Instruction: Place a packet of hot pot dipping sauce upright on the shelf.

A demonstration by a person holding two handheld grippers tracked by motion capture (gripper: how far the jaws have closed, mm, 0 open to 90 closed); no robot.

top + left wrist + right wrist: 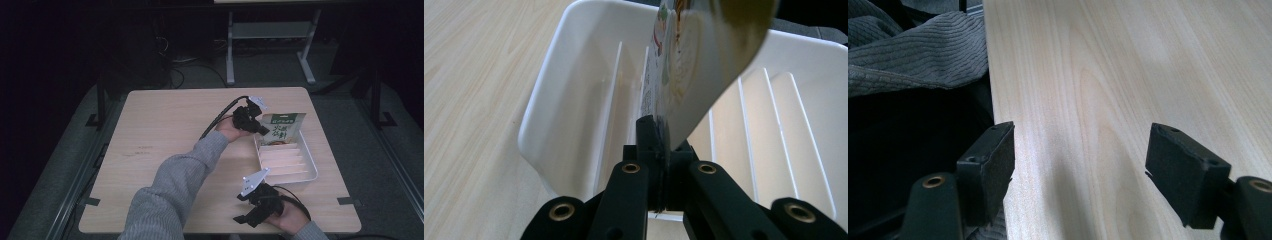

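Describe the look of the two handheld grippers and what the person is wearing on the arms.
Both grippers are black. The left gripper and right gripper each carry a pale grey three-cornered plate on top and trail a black cable. In the right gripper view the jaws end in blocky dark pads, with brass-coloured rivets at the joints. The person wears a grey ribbed sleeve.

Pale wood-grain counter (pixel 165 150), matt – glossy white plastic tray (pixel 574 75), shiny printed foil packet (pixel 704 60), ribbed grey cloth sleeve (pixel 908 50).
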